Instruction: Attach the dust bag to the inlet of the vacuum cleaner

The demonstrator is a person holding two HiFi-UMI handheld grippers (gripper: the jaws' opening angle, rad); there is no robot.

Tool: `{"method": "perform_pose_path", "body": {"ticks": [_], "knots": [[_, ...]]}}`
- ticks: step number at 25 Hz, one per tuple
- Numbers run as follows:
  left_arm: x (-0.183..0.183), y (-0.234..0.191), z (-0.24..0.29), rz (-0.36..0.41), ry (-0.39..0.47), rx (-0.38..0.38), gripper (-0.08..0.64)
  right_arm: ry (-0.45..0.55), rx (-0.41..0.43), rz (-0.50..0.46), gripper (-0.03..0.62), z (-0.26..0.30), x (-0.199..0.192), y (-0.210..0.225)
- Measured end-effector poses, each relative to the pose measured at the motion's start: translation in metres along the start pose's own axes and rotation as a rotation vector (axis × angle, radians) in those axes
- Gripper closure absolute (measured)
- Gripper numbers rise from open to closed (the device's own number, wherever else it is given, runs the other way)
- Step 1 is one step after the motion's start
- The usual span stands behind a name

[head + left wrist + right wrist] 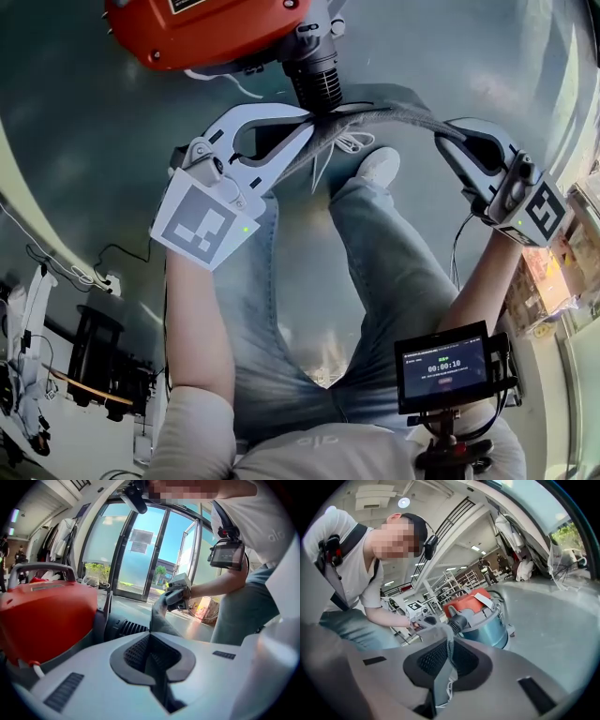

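Grey floor (pixel 84 112); tools (pixel 311 120) (pixel 441 142) tight on bag (pixel 394 105)

A glossy grey-green floor (pixel 75 84) runs to tall dark-framed glass doors (pixel 140 569) bright with daylight and blue sky, while indoors a round white ceiling lamp (pixel 403 502) glows above a slanting white staircase with dark railing (pixel 457 515) and pale metal shelving racks (pixel 451 581).

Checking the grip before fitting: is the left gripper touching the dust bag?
Touching. The left gripper view shows the left gripper shut on the bag, with grey fabric pinched between its jaws.
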State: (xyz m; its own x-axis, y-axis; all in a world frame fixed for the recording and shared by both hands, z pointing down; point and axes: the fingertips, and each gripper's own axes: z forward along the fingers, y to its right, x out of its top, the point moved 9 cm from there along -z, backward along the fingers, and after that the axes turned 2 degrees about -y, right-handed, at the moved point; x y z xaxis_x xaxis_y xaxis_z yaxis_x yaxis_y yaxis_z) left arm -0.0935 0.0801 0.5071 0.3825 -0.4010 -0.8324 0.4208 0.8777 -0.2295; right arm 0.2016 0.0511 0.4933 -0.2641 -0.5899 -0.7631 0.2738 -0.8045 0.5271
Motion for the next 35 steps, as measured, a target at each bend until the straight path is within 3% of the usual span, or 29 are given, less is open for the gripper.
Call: {"method": "perform_pose_path", "body": {"ticks": [4,8,11,17,20,24,26,29,30,32,35], "knots": [[-0.005,0.0,-0.006,-0.003,-0.005,0.018,0.551,0.006,0.011,-0.005,0.572,0.008,0.001,-0.005],[-0.017,0.001,0.002,0.007,-0.096,0.036,0.551,-0.015,0.028,-0.014,0.572,0.023,0.002,-0.006],[-0.018,0.004,0.005,0.032,-0.119,0.038,0.551,-0.006,0.045,-0.002,0.572,0.027,0.003,-0.008],[-0.006,0.003,-0.009,0.051,-0.031,0.022,0.552,0.009,0.064,0.055,0.571,0.01,0.004,-0.008],[-0.007,0.01,-0.007,0.055,-0.023,-0.001,0.552,-0.013,0.114,0.106,0.558,-0.005,-0.005,-0.011],[-0.008,0.005,-0.007,0.069,-0.022,0.016,0.552,0.112,0.183,0.201,0.558,-0.023,-0.008,-0.008],[-0.008,-0.001,-0.014,0.059,-0.008,0.022,0.552,0.211,0.101,0.213,0.558,-0.043,-0.005,-0.001],[-0.008,0.002,-0.016,0.058,-0.007,0.01,0.552,0.328,-0.181,0.032,0.558,-0.053,0.025,0.008],[-0.009,0.005,-0.015,0.071,-0.016,-0.003,0.552,0.326,-0.24,-0.05,0.56,-0.045,0.037,0.008],[-0.008,0.012,-0.012,0.096,-0.028,-0.035,0.552,0.242,-0.264,-0.18,0.56,-0.021,0.051,0.003],[-0.002,0.026,-0.009,0.128,-0.027,-0.069,0.552,0.149,-0.292,-0.273,0.56,0.009,0.058,0.004]]}}
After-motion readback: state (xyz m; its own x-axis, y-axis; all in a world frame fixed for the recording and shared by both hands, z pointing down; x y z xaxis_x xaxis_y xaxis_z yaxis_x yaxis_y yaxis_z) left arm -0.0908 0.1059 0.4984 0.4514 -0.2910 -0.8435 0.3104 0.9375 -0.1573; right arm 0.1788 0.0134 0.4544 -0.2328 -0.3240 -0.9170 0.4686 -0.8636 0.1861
